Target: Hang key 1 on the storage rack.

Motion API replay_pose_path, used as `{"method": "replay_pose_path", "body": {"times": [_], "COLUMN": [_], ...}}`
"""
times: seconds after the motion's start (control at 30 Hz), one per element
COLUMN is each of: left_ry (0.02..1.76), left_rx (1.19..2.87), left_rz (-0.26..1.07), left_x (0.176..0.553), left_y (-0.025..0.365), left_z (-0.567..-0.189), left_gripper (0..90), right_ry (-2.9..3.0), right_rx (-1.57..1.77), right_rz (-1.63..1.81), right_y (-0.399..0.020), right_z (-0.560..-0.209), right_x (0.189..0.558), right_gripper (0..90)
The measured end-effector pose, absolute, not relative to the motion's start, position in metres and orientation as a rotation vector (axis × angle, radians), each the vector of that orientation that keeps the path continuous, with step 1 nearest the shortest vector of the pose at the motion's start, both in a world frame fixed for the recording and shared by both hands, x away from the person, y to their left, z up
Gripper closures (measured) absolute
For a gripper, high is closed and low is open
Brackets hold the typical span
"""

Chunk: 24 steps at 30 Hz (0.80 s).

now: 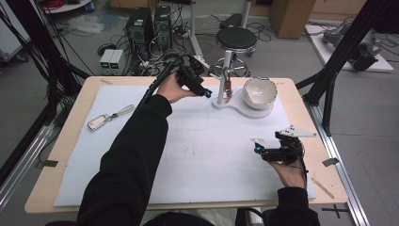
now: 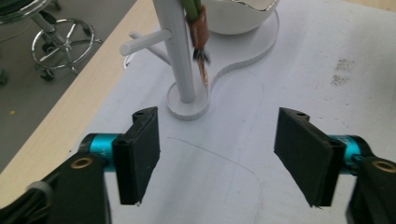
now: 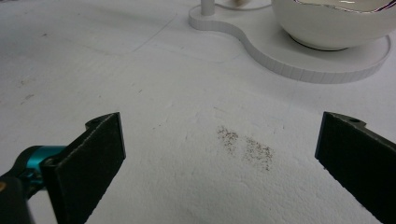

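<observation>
High view, lower right: the right tool (image 1: 258, 149) rests on the white mat (image 1: 197, 155) of the bench (image 1: 70, 136), released and idle, jaws wide with nothing between them. Higher, left of centre, the left tool (image 1: 207, 93) is also released, empty, its jaws spread before the white stand (image 2: 180, 51). A brush (image 2: 200, 44) hangs from that stand's peg, apparently to dry, just above and beyond the jaws, untouched. Farthest, right of the post, a white bowl (image 1: 259, 92) sits on the stand's base.
</observation>
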<state>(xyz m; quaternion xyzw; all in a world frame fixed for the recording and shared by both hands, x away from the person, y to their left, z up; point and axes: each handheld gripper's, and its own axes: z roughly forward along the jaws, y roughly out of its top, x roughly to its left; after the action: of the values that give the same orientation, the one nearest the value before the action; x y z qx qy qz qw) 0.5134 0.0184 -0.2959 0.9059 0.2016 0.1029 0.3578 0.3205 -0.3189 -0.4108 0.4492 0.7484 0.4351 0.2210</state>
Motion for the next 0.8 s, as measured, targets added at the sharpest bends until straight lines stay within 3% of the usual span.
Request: {"method": "replay_pose_path", "body": {"times": [0.3, 0.8], "left_ry": [0.557, 0.556], "left_rx": [2.278, 2.222], "left_rz": [0.170, 0.223], "left_x": [0.512, 0.498], "left_y": [0.030, 0.070], "left_z": [-0.298, -0.297], "left_gripper": [1.7, 1.7], "right_ry": [2.067, 2.060], "right_rx": [1.245, 1.251], "right_rz": [1.202, 1.204], "right_y": [-0.319, -0.319], "right_z": [-0.411, -0.411], "right_x": [0.321, 0.320], "right_gripper": [0.7, 0.7]}}
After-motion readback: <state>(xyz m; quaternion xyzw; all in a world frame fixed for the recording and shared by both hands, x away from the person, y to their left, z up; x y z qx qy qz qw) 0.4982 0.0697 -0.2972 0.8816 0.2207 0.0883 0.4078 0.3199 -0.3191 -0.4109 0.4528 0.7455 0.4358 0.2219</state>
